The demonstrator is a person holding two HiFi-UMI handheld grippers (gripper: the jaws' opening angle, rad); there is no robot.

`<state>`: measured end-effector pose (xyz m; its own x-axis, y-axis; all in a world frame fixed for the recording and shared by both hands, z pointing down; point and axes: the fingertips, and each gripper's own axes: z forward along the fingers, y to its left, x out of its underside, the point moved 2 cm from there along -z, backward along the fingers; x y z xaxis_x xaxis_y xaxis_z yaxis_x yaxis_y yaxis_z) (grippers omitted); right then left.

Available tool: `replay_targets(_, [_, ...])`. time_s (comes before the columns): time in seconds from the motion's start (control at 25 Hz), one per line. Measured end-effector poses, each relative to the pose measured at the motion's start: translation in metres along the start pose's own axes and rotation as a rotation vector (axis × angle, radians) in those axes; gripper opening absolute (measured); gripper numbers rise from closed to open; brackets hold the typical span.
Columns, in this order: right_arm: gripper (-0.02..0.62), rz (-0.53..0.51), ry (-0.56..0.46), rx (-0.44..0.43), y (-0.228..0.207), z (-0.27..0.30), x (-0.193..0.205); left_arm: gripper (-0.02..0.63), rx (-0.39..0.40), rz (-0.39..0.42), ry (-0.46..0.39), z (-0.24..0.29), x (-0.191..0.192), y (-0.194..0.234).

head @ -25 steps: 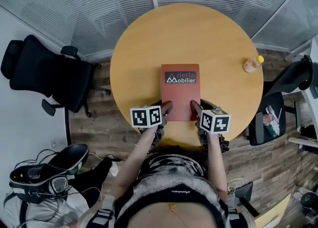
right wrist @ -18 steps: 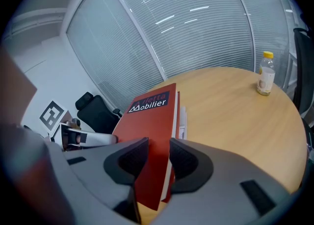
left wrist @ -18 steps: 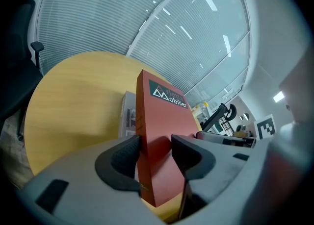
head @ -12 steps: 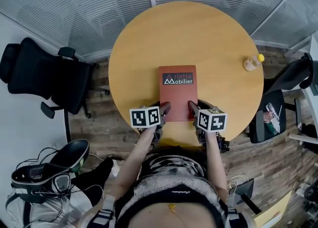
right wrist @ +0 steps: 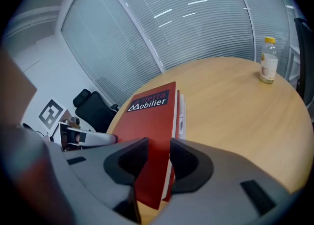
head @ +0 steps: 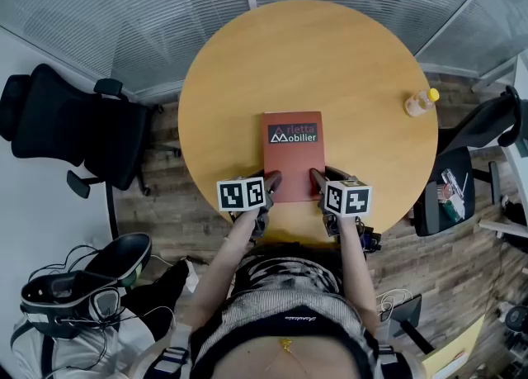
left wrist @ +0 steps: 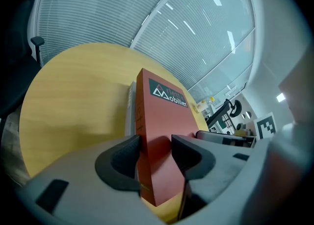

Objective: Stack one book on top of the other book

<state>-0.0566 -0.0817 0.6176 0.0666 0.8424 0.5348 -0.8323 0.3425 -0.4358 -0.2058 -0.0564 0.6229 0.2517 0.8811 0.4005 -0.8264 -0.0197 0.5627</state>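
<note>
Grips the red book (head: 294, 158) at its near corners, with left tool (left wrist: 156, 145) and right tool (right wrist: 158, 153) both clamped on it, over the middle of the desk (head: 330, 63). Covers nearly all of the second book (left wrist: 130, 109) beneath, leaving only a pale edge showing. Cannot tell whether resting on it or held just above.

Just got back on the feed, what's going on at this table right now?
A person has a claw in each hand, and both are clamped on the red book: the left claw at its near left corner, the right claw at its near right corner. The book sits over the round wooden table, directly above a second book whose pale edge peeks out beneath it. Whether the red one already rests on it I cannot tell. A small bottle stands apart near the table's right edge.
</note>
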Motion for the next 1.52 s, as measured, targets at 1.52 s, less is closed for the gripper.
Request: replay_targets(1.52, [0.143,0.036,-0.008,-0.009,-0.014,0.018,0.008,0.210,-0.001,-0.002,0.016,0.019,0.004,0.014])
